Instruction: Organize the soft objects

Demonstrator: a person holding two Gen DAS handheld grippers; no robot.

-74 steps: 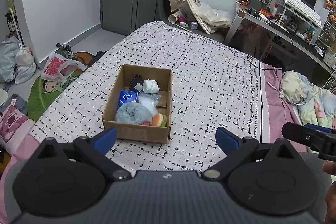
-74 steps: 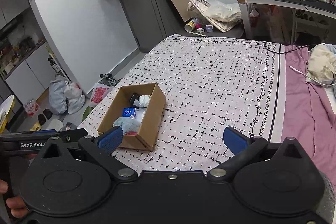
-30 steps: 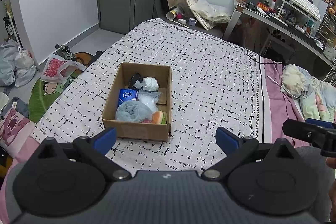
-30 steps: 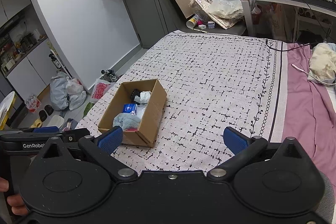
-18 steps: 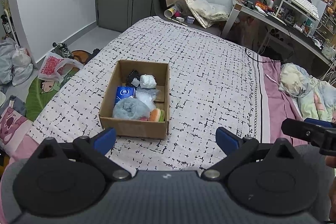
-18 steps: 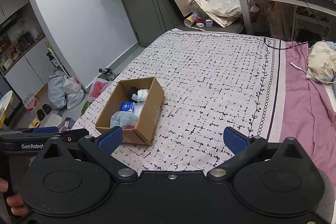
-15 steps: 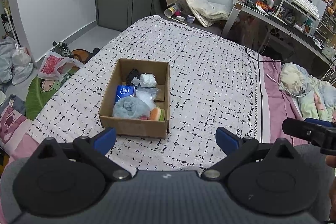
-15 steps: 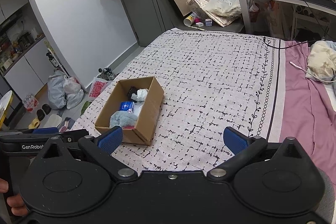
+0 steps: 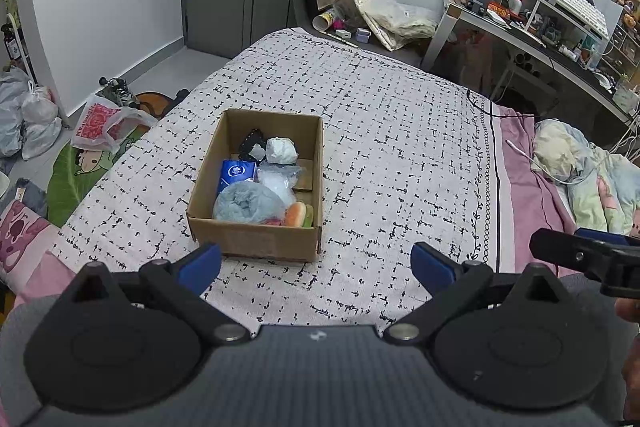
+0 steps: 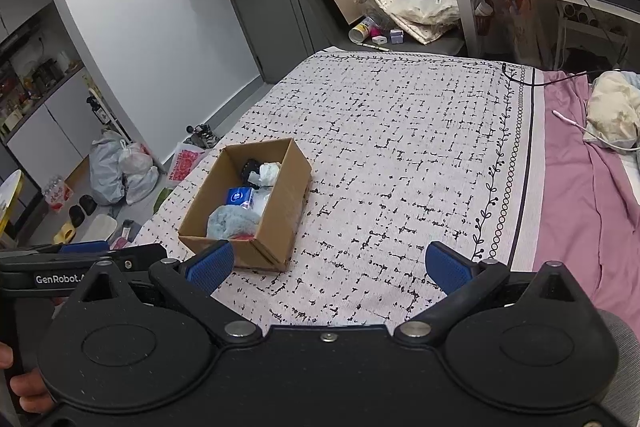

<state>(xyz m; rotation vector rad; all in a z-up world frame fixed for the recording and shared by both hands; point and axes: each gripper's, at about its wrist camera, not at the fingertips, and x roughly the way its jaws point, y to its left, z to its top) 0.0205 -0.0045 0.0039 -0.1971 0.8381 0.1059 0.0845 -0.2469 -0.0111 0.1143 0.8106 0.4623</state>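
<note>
A cardboard box (image 9: 256, 241) stands on the patterned bedspread (image 9: 400, 155). It holds a fluffy grey-blue bundle (image 9: 248, 203), a blue tissue pack (image 9: 236, 173), a clear plastic bag (image 9: 278, 179), a white wad (image 9: 281, 150), a black item (image 9: 251, 143) and an orange-green sponge (image 9: 299, 215). My left gripper (image 9: 316, 267) is open and empty, held back from the box's near side. My right gripper (image 10: 328, 267) is open and empty, to the right of the box (image 10: 276, 227). The other gripper's body shows at each view's edge.
A pink sheet (image 10: 580, 187) with a crumpled blanket (image 9: 592, 167) and white cable lies to the right. A cluttered desk (image 9: 540, 35) stands beyond. Plastic bags (image 9: 100, 123) and shoes lie on the floor to the left. A dark door (image 10: 256, 7) is behind.
Both grippers have drawn back and risen slightly, so the box sits a little farther ahead in both views. Both stay open and empty. The box contents are unchanged.
</note>
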